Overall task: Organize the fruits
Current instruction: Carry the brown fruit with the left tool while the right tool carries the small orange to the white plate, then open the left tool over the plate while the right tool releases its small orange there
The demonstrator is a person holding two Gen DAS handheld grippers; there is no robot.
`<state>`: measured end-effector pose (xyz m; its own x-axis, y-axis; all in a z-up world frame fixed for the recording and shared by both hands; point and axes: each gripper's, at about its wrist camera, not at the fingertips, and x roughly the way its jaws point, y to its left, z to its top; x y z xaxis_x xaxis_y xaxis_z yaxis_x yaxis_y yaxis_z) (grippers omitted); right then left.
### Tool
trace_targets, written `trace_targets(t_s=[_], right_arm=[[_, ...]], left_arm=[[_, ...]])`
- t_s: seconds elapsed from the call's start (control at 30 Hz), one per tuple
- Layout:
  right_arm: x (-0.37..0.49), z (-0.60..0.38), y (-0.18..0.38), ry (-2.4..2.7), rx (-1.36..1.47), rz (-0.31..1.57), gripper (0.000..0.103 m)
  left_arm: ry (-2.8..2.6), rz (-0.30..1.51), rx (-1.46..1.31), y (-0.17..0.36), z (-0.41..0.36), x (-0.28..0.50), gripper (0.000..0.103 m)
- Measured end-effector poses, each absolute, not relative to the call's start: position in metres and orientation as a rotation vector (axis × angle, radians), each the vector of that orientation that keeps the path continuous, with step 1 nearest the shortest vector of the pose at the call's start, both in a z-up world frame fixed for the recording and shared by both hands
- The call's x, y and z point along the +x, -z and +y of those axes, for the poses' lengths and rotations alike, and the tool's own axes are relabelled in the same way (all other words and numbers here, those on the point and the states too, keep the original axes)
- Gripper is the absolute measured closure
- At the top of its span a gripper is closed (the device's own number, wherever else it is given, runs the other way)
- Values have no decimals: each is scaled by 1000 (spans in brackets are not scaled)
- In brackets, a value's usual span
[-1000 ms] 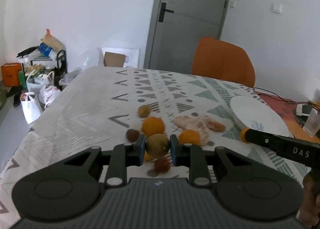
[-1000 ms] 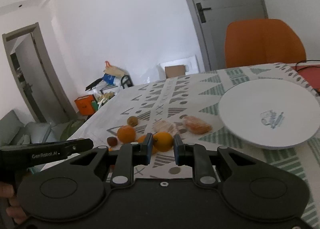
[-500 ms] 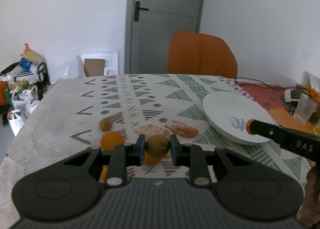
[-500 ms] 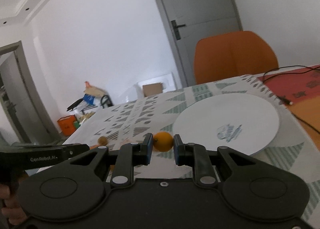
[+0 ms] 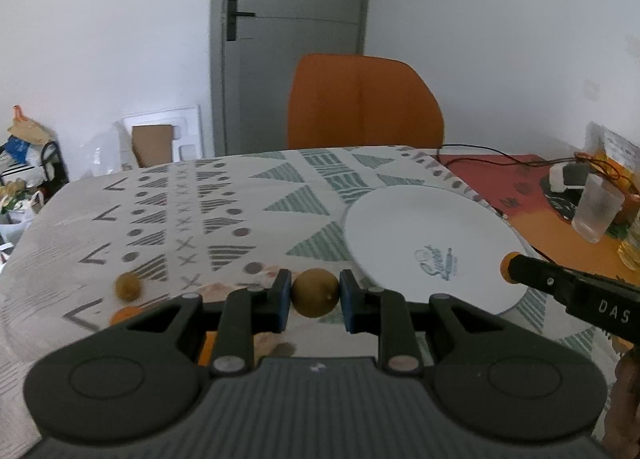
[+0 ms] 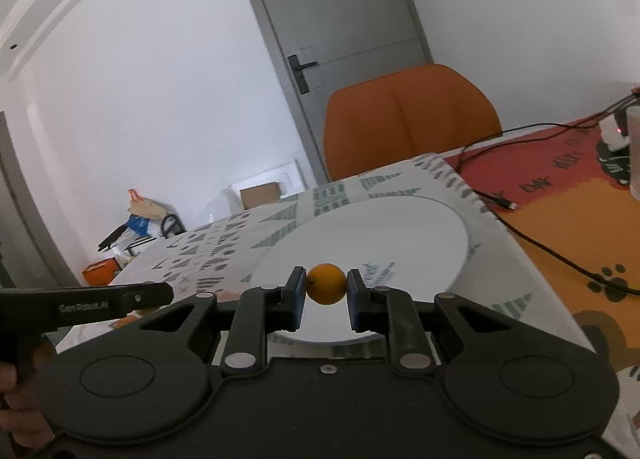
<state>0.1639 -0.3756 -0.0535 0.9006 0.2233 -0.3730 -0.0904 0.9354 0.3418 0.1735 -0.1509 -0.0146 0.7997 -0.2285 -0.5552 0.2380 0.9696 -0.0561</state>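
My left gripper [image 5: 315,293] is shut on a brown-green round fruit [image 5: 315,295], held above the patterned tablecloth just left of the white plate [image 5: 400,227]. My right gripper [image 6: 327,285] is shut on a small orange [image 6: 327,286] and holds it over the near part of the white plate [image 6: 420,231]. A small brown fruit [image 5: 128,286] and an orange [image 5: 125,314] lie on the cloth at the left. The right gripper's orange also shows at its tip in the left wrist view [image 5: 505,263].
An orange chair [image 5: 362,99] stands behind the table. A plastic cup [image 5: 596,207], a charger and cables [image 6: 532,219] sit on the red-orange mat at the right. Bags and boxes [image 5: 28,163] clutter the floor at the left.
Both grippers have swung right, away from the fruit pile, each carrying its fruit. The right gripper's orange is now over the plate; the left one's fruit is near the plate's left edge.
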Motion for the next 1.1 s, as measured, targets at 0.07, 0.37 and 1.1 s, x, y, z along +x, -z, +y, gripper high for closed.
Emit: trace_targets(t_s=[0.07, 0.37, 1.1], right_arm=[[165, -380, 55, -158, 330, 421, 83], [165, -393, 56, -124, 328, 414, 83], [175, -385, 56, -122, 316, 434, 83]], left_arm=[[267, 595, 22, 15, -159, 179, 79], [334, 596, 36, 18, -189, 197, 79], [278, 610, 1, 16, -171, 200, 53]])
